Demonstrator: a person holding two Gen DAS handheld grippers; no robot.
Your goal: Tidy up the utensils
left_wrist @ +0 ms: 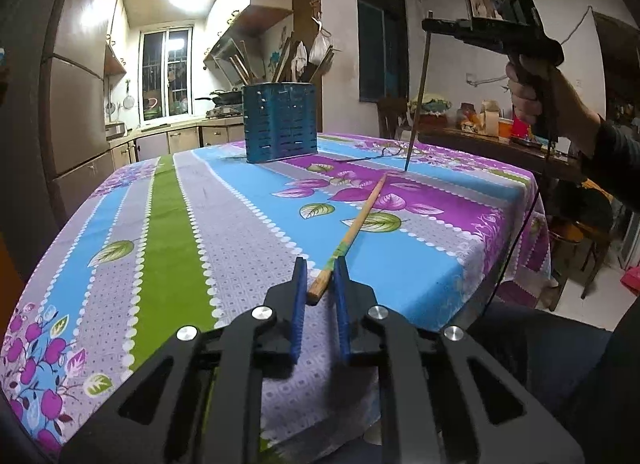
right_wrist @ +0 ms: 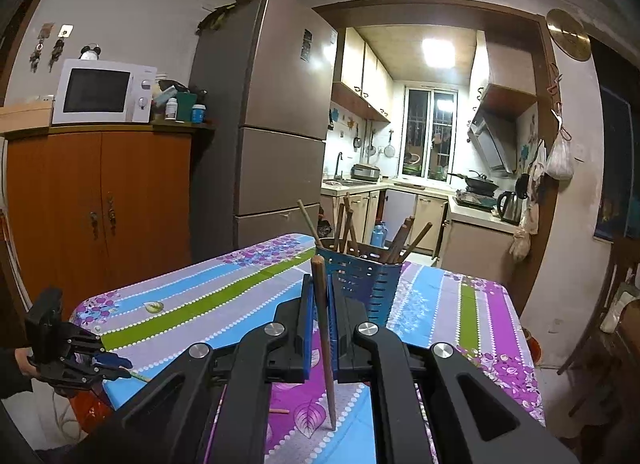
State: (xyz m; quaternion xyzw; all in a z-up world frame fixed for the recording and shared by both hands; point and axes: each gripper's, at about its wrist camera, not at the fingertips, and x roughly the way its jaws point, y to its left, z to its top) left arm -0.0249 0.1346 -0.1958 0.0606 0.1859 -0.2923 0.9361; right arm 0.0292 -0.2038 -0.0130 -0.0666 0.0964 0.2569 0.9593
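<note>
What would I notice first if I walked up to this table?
Probably the bright flowery tablecloth, and the blue holder full of chopsticks standing near its far end. The left gripper pinches the thick end of a chopstick lying on the cloth, while the right gripper holds a dark chopstick almost upright, its tip near the cloth.

Matt wooden chopstick (left_wrist: 352, 232); printed cloth tablecloth (left_wrist: 224, 232); perforated blue holder (left_wrist: 280, 126).
</note>
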